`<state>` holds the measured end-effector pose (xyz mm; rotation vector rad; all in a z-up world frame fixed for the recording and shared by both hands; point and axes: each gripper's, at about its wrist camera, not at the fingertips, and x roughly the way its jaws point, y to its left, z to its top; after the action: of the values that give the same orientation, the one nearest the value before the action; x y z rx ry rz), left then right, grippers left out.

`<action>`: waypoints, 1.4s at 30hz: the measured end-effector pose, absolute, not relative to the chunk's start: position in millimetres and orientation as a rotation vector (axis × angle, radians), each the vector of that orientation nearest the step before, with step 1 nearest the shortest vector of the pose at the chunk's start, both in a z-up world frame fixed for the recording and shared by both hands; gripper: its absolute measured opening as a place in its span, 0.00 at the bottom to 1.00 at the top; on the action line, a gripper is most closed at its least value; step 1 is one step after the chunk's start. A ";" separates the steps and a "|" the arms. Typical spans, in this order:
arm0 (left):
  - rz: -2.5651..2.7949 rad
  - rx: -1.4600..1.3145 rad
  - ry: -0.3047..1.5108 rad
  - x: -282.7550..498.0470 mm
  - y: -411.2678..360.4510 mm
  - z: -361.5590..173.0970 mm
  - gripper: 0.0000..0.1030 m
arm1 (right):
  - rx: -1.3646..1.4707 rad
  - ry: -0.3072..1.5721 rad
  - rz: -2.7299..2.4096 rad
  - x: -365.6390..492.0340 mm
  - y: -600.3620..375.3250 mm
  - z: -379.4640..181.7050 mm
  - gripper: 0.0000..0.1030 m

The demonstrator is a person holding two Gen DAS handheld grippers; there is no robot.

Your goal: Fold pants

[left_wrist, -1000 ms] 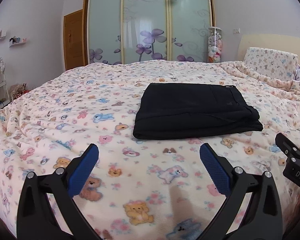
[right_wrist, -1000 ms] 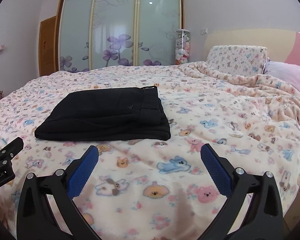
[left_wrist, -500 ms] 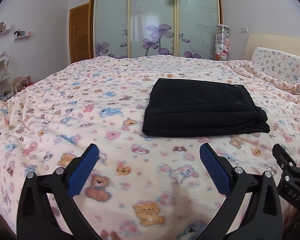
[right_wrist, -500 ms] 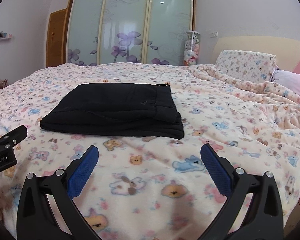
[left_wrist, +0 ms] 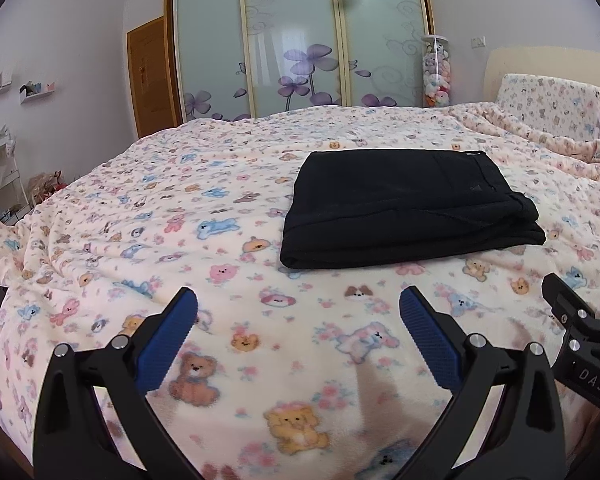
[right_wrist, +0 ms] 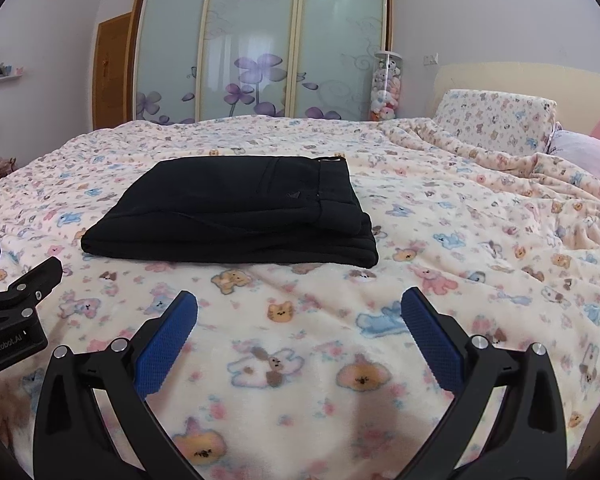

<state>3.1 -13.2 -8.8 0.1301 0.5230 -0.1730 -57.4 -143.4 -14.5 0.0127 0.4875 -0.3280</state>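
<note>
Two claws apart, empty: left claw, right claw | folded pants on blanket

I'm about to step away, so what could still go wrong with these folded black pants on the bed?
The black pants lie folded on the soft fleece blanket, so the stacked layers at the right edge could slump or slide apart. Both the left gripper and right gripper hang open just short of the pants; a forward drift could snag the near fold.

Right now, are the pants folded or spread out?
Folded. The pants lie as a compact black rectangle on the bed, with stacked layers showing along the near edge.
</note>
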 end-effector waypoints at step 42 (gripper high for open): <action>-0.172 0.150 0.522 2.2 -17.2 -9.3 0.98 | 0.015 0.498 -0.328 -55.0 -148.8 -17.7 0.99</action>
<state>2.2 -17.2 -9.3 0.1504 0.5224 -0.1721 -55.0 -148.8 -17.7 0.0155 0.4980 -0.3282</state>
